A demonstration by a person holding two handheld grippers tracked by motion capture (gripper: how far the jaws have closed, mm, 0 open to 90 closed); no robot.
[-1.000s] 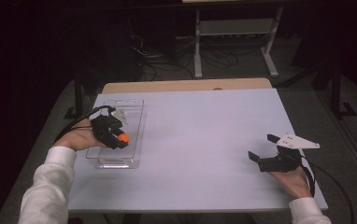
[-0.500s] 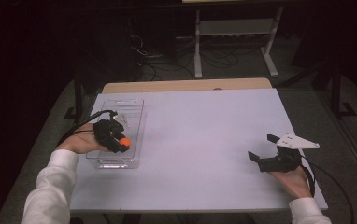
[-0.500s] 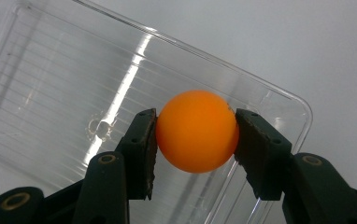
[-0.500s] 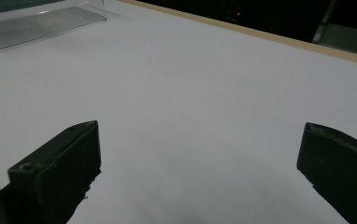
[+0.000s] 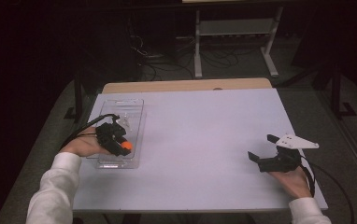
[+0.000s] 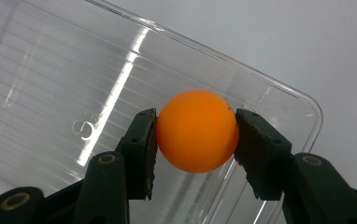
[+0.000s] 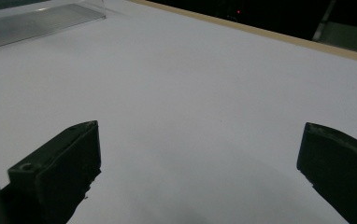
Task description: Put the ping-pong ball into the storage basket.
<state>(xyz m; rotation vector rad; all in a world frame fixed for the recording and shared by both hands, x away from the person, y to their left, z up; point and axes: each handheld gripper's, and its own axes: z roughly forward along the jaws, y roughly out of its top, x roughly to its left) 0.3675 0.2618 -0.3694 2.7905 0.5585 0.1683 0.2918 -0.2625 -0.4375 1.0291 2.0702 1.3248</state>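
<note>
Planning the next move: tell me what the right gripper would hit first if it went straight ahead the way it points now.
Likely nothing soon. The right gripper, jaws open and empty, points left across the bare white table. The clear tray lies far off in that direction, probably a little to the side; depth is hard to judge.

White table top (image 5: 200, 140) — matte, rectangular, with a tan wooden strip (image 5: 186, 86) along its far edge. Beyond it, on the dark floor: a grey metal frame stand (image 5: 232, 35) and loose black cables (image 5: 160, 65) — tangled.
</note>
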